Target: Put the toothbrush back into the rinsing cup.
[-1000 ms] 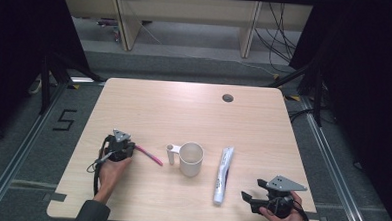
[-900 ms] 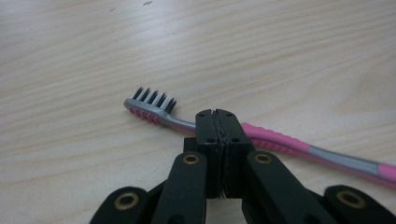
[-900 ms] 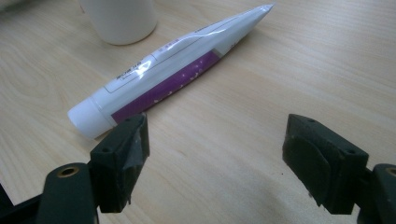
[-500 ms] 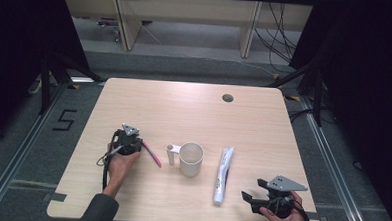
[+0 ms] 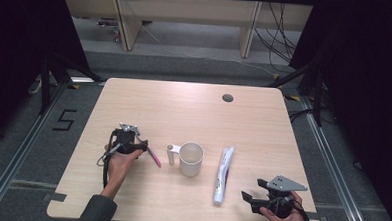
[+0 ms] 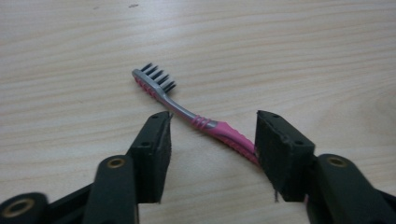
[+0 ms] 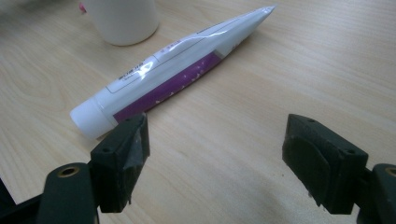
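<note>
- Toothbrush point(image 6: 196, 119) is lying flat on the wooden table point(image 5: 194, 110), running from the upper left of the left gripper view down toward its lower right; in the high view it is showing as a pink sliver point(image 5: 153, 157) at lower left of centre, just left of the white mug point(image 5: 191, 159).
- Left gripper point(image 6: 212, 137) is hanging over it with its jaws standing wide, straddling the handle and not yet pinching it.
- Closing from here is risking a skewed bite: the handle is crossing the gap at a slant and lying closer to one pad, so that pad may nudge it sideways, spinning or sliding it toward the mug.
- Its low, thin handle is also looking easy to miss (jaws scraping wood instead).
- Looks: pink grip, grey neck, dark bristles tipped sideways.
- Right gripper point(image 7: 215, 154) is waiting, jaws spread wide and empty, near the toothpaste tube point(image 7: 177, 70).
</note>
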